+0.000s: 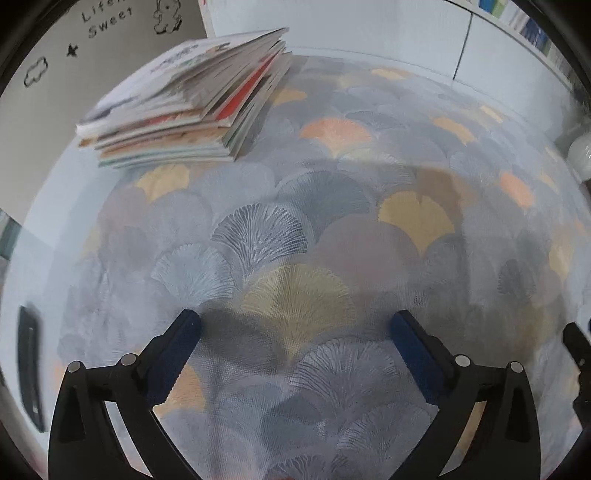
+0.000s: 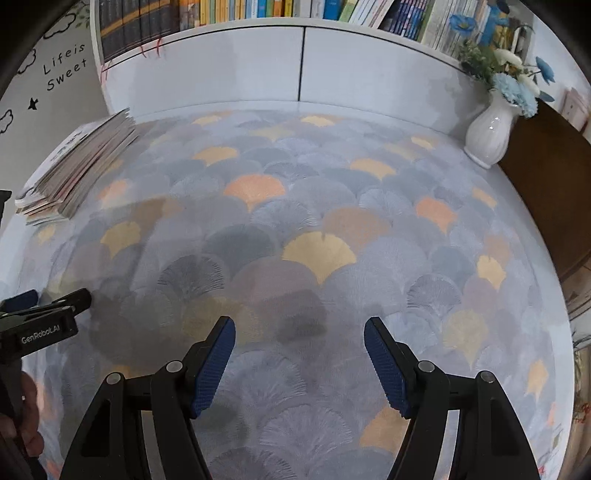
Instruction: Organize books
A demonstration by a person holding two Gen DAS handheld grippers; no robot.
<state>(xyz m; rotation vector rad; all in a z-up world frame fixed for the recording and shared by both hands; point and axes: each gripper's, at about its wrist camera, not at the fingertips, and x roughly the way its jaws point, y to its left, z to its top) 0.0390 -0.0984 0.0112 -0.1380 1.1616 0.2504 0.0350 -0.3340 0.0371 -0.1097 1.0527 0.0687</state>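
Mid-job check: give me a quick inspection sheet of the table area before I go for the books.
Surface: table covered by a fan-patterned cloth, mostly bare.
Job's things: one uneven stack of thin books lying flat at the far left corner, untouched.
Clutter: white vase of blue and white flowers at the far right edge; a dark flat object at the left edge, too blurred to identify.
Grippers: left tool open, nothing between its pads; right tool open, also empty. Both hover over bare cloth, apart from the stack.
Cables: nothing seen.
Surroundings: white cabinet with a filled bookshelf behind; wall lettering at left.
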